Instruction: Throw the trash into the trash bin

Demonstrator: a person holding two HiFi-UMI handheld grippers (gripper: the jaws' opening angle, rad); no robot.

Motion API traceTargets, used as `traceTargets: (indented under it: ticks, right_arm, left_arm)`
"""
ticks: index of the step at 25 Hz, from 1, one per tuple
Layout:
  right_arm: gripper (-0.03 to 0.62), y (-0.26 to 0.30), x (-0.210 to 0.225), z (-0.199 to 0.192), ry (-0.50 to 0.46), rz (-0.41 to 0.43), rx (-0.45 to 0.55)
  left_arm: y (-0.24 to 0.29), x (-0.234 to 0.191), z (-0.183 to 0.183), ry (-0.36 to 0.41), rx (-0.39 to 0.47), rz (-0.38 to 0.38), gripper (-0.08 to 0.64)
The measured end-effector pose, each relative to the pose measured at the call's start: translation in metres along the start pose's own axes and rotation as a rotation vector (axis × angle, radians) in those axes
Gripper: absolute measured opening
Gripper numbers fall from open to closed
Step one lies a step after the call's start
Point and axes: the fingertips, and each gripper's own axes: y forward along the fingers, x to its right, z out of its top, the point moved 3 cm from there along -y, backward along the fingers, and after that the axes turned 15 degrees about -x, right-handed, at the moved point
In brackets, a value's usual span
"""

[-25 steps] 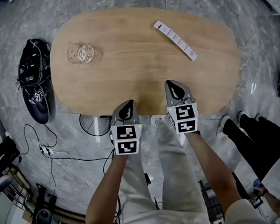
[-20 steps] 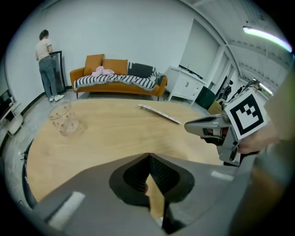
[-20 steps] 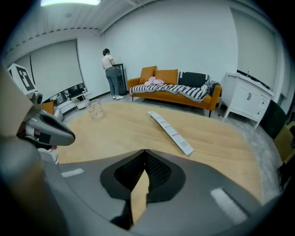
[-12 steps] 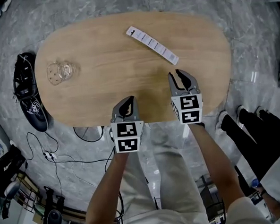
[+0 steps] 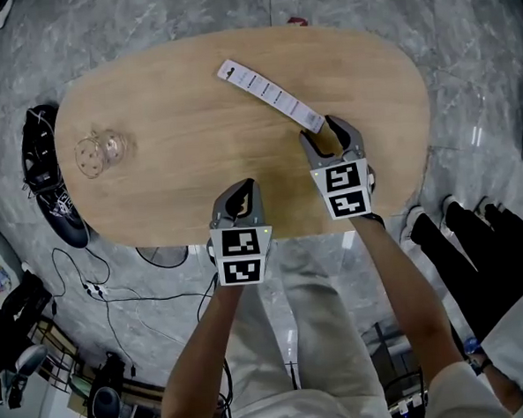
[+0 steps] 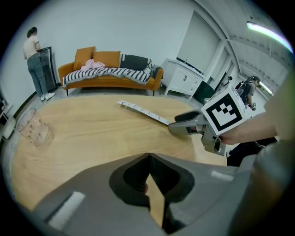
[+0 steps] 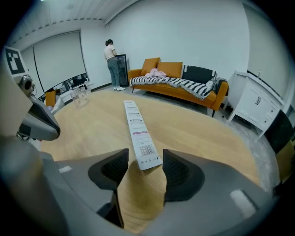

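The trash is a long white printed paper strip (image 5: 268,93) lying flat on the oval wooden table (image 5: 175,103). My right gripper (image 5: 331,130) is at its near end. Its jaws have just been opening, and they now stand apart with the barcode end of the strip (image 7: 146,152) between them; the pads do not press on it. In the right gripper view my right gripper (image 7: 144,160) hangs low over the tabletop. My left gripper (image 5: 240,193) hovers over the table's near edge, shut and empty, with its tips meeting (image 6: 148,159). The left gripper view shows the strip (image 6: 140,109) and the right gripper (image 6: 183,127) ahead.
A clear plastic cup (image 5: 96,153) stands at the table's left end. A dark bag (image 5: 46,177) and cables (image 5: 116,292) lie on the floor at left. A person's dark trousers (image 5: 476,252) are at right. An orange sofa (image 6: 108,73) and a standing person (image 6: 36,60) are beyond.
Both grippers moved forward over the table. The right gripper's jaws opened from shut and came around the near end of the strip. The left gripper stayed shut.
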Motion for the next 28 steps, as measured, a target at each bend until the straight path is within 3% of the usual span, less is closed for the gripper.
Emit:
traceTargets:
  ticks: [4,5,6,9,15,19,28]
  right_arm:
    - [0.251,0.012,-0.003,-0.002,-0.115,-0.019,-0.013]
    - [0.234,0.013,-0.005,-0.003,-0.131,-0.023,-0.008]
    - [0.168,0.013,-0.007,-0.005,-0.144,-0.030,-0.005]
    - [0.150,0.010,-0.013,-0.006,-0.168,-0.053,0.001]
    - [0.046,-0.006,-0.008,0.004,-0.098,-0.093,0.056]
    - [0.043,-0.008,-0.008,0.006,-0.042,-0.065,0.060]
    - [0.040,-0.019,-0.028,0.005,-0.051,-0.043,0.071]
  left_arm:
    - [0.007,0.005,0.011,0.030,-0.002,-0.006,0.000]
    - [0.008,0.006,0.013,0.040,-0.001,-0.009,0.000]
    - [0.008,0.006,0.015,0.049,0.002,-0.011,0.000]
    - [0.005,0.005,0.019,0.061,0.012,-0.010,0.000]
    - [0.002,0.004,0.013,0.061,0.005,-0.007,0.000]
    - [-0.001,0.002,0.007,0.054,0.004,-0.002,0.000]
    - [-0.011,-0.008,-0.005,0.039,0.014,0.003,0.000]
